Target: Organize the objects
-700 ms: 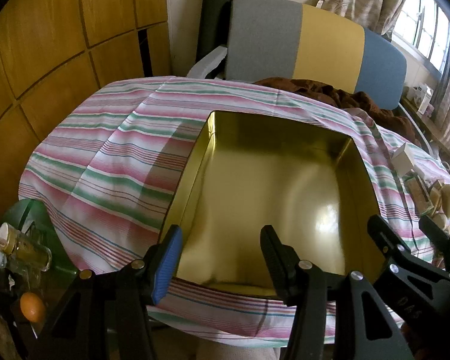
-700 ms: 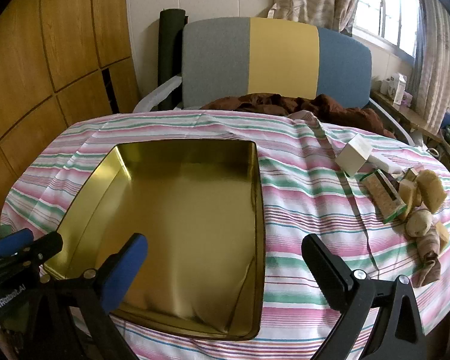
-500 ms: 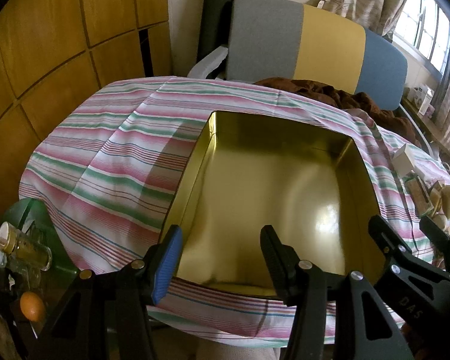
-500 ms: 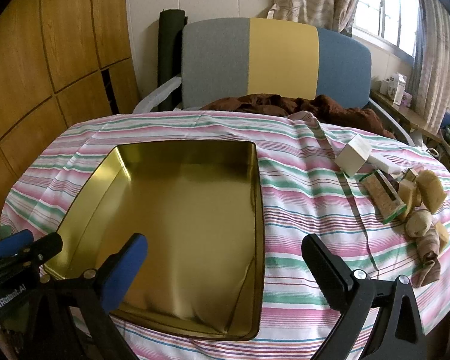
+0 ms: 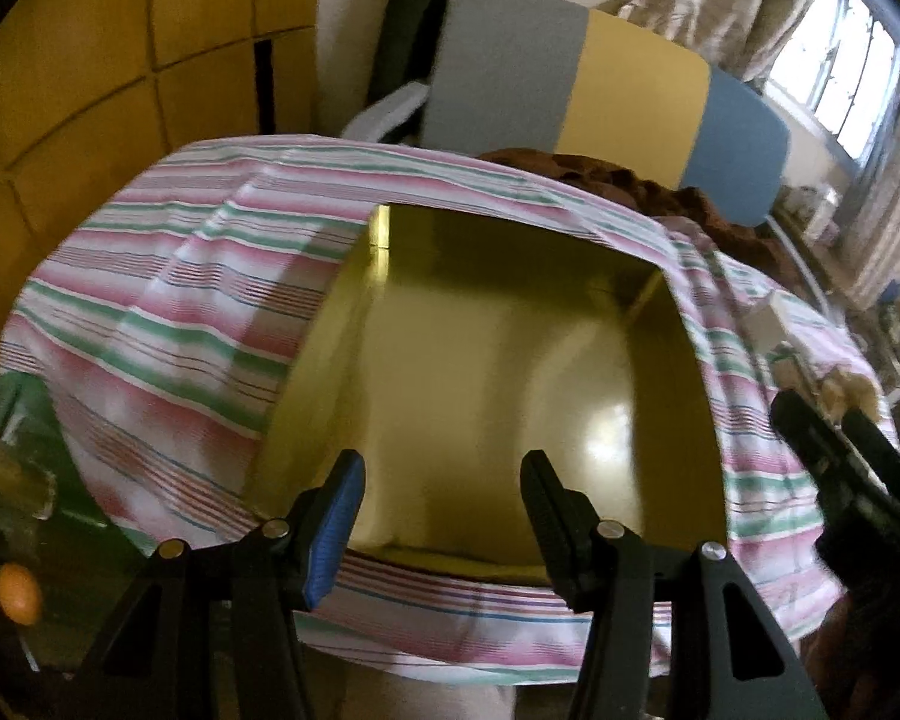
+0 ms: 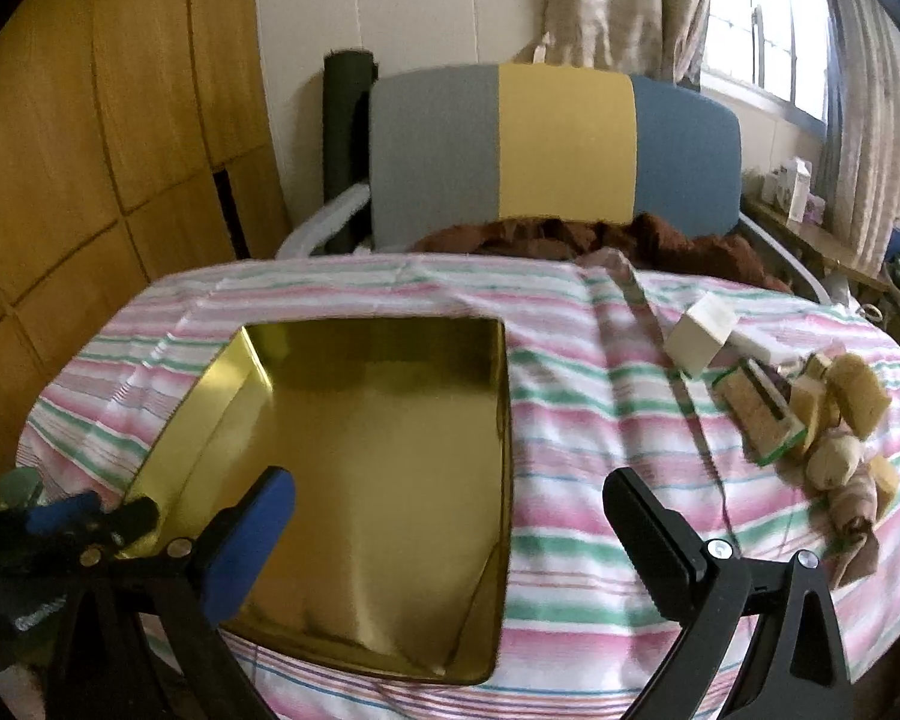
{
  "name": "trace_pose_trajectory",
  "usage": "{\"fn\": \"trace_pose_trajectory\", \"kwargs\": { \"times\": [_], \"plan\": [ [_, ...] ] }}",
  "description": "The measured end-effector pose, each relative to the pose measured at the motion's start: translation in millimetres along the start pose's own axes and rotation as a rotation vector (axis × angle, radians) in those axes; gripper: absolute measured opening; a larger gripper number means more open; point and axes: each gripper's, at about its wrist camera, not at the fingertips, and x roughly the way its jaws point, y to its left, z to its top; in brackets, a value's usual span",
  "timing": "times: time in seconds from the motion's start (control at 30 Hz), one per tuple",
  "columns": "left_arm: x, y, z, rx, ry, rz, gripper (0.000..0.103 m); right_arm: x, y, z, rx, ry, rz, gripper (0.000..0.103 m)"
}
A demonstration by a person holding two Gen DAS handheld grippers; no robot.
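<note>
An empty gold tin tray [image 6: 390,480] lies on the striped tablecloth [image 6: 570,408]; it also shows in the left wrist view [image 5: 498,396]. To its right lie a white box [image 6: 699,330], a green-edged packet [image 6: 759,417] and several tan sponge-like pieces [image 6: 852,408]. My left gripper [image 5: 441,516] is open and empty over the tray's near edge. My right gripper [image 6: 450,522] is open and empty above the tray's near right side. The right gripper also shows in the left wrist view [image 5: 846,456].
A grey, yellow and blue chair back [image 6: 558,144] with a brown cloth [image 6: 630,240] stands behind the table. Wooden panels [image 6: 90,150] are at left. Bottles and an orange ball [image 5: 15,591] sit low left of the table.
Both grippers have risen and drawn back slightly, so the table sits lower in each view. Both stay open. No object has moved.
</note>
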Motion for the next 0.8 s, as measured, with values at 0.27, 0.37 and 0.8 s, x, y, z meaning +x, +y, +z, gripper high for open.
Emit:
{"fn": "trace_pose_trajectory", "kwargs": {
  "times": [0.27,0.37,0.8],
  "plan": [
    [7.0,-27.3,-19.8,-0.022,0.034,-0.327,0.055,-17.9,-82.3,-12.9,0.118,-0.041,-0.066,0.103],
    [14.0,-42.1,-28.0,-0.027,0.085,-0.349,0.055,-23.0,-122.4,-26.7,0.193,-0.036,-0.115,0.103],
    [12.5,-117.8,-42.9,0.156,0.138,-0.421,0.056,-36.8,-287.3,-90.2,0.298,-0.023,-0.376,0.083]
  ]
}}
